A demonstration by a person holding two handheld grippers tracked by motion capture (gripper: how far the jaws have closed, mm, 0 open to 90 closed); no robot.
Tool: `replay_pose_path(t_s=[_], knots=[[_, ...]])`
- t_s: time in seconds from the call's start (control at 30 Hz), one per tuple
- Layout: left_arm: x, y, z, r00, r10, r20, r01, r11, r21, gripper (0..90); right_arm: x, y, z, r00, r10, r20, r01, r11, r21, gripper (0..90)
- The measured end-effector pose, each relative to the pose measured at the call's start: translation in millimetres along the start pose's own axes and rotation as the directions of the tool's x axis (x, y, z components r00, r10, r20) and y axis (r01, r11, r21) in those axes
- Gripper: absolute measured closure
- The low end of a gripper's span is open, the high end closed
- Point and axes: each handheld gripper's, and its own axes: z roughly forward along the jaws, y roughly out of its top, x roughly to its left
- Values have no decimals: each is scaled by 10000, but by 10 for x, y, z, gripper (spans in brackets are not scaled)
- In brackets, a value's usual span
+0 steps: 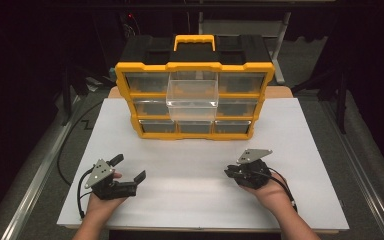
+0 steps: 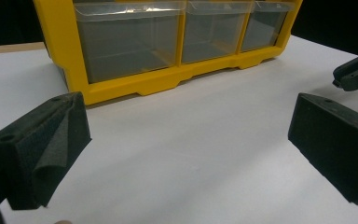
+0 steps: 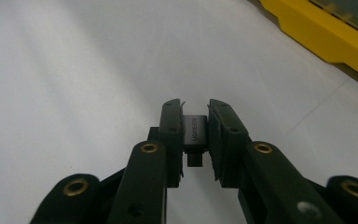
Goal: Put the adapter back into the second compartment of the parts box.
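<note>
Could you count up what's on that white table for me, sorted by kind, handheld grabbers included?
Yellow drawer cabinet: 1
Clear drawers in it: 9, with the top middle drawer pulled out
Handheld grippers: 2, the left gripper with jaws open and the right gripper with jaws shut
Small black adapter clamped in the right gripper: 1
Total: 13

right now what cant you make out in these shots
- Small black adapter: the right gripper is shut on it in the right gripper view, its pads covering both sides.
- Same adapter in the high view: too small to pick out.
- Organizer: top cut off in the left gripper view.
- Drawers: contents too dim through the plastic.
</note>
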Motion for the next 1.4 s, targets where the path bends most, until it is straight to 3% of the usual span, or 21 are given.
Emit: replay_pose_path(t_s=[0.37,0.73,1.4], knots=[[-5,1,-8,10000,21,18,-21,10000,-76,3,-34,75,-25,9999,-119,-106,121,9997,225,775],[-11,-2,-1,10000,17,-11,-18,10000,-91,3,-95,196,-21,9978,-37,-666,91,9967,805,775],[-10,-6,19,10000,72,-49,-72,10000,-51,3,-121,372,5,9908,-274,-1325,567,9733,2223,776]])
